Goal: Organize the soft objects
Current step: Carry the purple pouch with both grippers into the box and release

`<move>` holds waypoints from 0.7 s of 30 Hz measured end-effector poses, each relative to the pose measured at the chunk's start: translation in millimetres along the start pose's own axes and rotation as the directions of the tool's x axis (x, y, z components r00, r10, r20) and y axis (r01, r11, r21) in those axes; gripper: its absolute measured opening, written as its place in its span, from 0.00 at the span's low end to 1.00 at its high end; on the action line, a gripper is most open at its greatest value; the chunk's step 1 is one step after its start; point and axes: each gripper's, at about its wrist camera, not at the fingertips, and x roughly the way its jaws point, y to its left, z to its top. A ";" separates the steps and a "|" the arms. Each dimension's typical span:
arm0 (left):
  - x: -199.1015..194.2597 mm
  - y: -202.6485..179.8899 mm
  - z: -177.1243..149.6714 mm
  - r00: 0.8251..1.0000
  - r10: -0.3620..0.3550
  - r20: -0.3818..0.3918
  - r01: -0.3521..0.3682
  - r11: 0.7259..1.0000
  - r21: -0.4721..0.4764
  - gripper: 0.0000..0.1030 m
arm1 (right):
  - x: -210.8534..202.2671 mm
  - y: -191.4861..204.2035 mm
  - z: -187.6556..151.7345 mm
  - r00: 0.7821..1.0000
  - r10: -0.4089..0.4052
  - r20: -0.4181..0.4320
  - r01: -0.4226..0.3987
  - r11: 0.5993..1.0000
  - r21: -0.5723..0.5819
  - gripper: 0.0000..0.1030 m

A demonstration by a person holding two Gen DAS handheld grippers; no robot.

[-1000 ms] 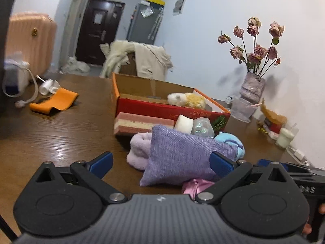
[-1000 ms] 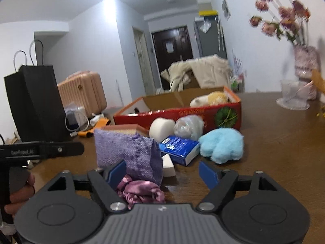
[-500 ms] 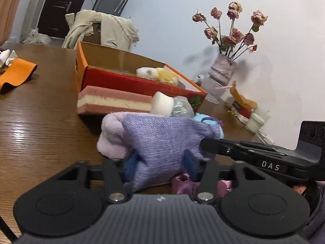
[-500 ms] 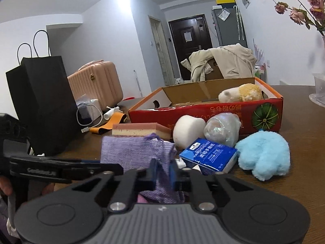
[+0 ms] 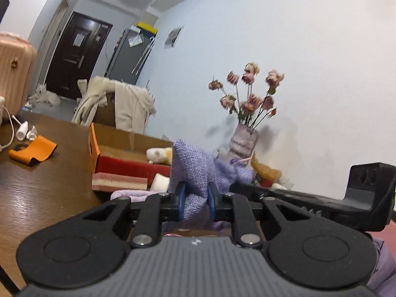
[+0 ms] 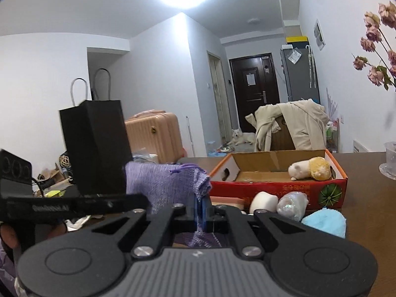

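My left gripper (image 5: 196, 196) is squeezed tight on the purple cloth bag (image 5: 198, 170), pinching it between both blue fingers (image 5: 181, 196). My right gripper (image 6: 202, 209) pinches the same bag too, almost closed all the way. Both reach forward, side by side.

A lavender woven fabric pouch (image 5: 198, 170) is clamped between the blue-padded fingers of the left gripper (image 5: 196, 196). Behind the pouch, an open red-and-orange cardboard box (image 5: 116, 158) is seen on the brown wooden table (image 5: 37, 185), with a white-and-yellow plush toy (image 5: 158, 154) lying inside it. A pink-and-cream layered sponge (image 5: 118, 182) lies just in front of the box.
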 end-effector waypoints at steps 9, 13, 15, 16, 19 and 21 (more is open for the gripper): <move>23.6 -6.6 22.9 0.999 0.019 -0.029 -0.019 1.000 0.002 0.17 | 0.2 -15.9 16.4 1.000 -0.012 -0.014 0.012 0.998 0.068 0.03; 76.0 16.4 58.7 0.993 0.062 -0.098 -0.065 0.998 -0.020 0.17 | 46.1 -45.1 50.6 0.997 0.018 -0.081 -0.012 0.997 0.081 0.04; 115.3 34.5 82.0 0.985 0.104 -0.141 -0.110 0.993 -0.038 0.17 | 80.9 -64.9 75.2 0.993 0.023 -0.114 -0.015 0.997 0.071 0.04; 134.2 44.2 92.0 0.982 0.111 -0.156 -0.118 0.992 -0.037 0.17 | 102.4 -76.2 88.8 0.990 0.029 -0.137 -0.020 0.998 0.067 0.04; 199.8 79.2 118.7 0.962 0.153 -0.226 -0.171 0.983 -0.061 0.17 | 178.6 -117.3 122.9 0.970 0.060 -0.236 -0.033 0.993 0.116 0.04; 245.0 107.6 129.7 0.937 0.185 -0.296 -0.220 0.972 -0.089 0.17 | 232.2 -145.5 134.5 0.953 0.067 -0.297 -0.019 0.986 0.163 0.04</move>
